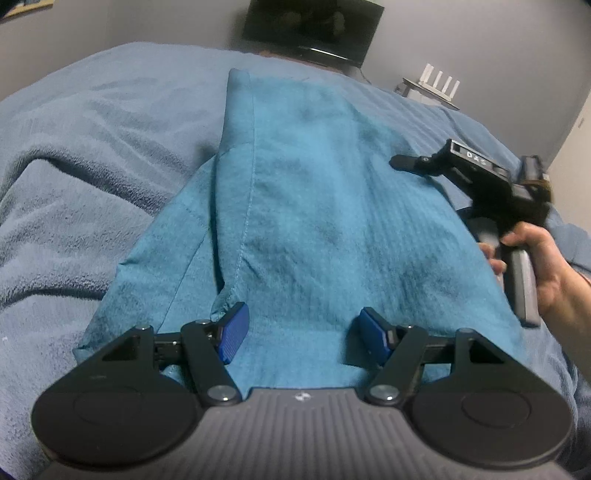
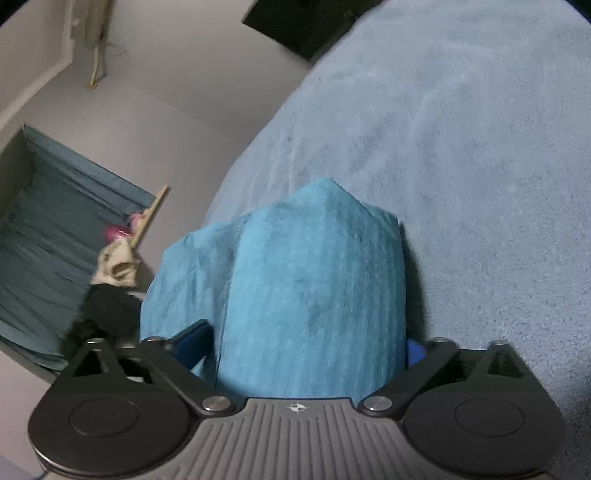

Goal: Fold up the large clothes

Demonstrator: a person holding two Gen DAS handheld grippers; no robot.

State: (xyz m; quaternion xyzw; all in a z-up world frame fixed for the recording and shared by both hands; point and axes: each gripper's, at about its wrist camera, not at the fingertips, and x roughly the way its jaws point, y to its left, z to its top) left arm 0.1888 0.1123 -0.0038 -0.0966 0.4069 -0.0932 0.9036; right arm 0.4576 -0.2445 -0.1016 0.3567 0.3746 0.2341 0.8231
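1. Bed blanket (image 1: pixel 92 155), grey-blue fleece, rumpled; fills both views.
2. Teal garment (image 1: pixel 314 206), stitched seams visible, lies flat on the blanket, one panel folded over along its left side. In the right wrist view a fold of it stands up as a tall hump (image 2: pixel 314 288) rising between the fingers.
3. Left gripper (image 1: pixel 299 332): jaws spread, blue pads resting on the near hem; cloth lies between them, not pinched.
4. Right gripper (image 2: pixel 306 350): jaws spread wide, the garment hump filling the gap. Pads mostly hidden by cloth; cannot tell whether they press on it.
5. Left wrist view only: the right gripper (image 1: pixel 410 164) seen from the side over the garment's right edge, with the person's hand (image 1: pixel 543 266) on its grey handle. White letters on its body read roughly "DAS"; blurred.
6. Left wrist view only: dark monitor (image 1: pixel 314 26) on the wall, white router (image 1: pixel 439 83) with four antennas.
7. Right wrist view only: blue curtain (image 2: pixel 55 258), pink items (image 2: pixel 122 229) beside it.
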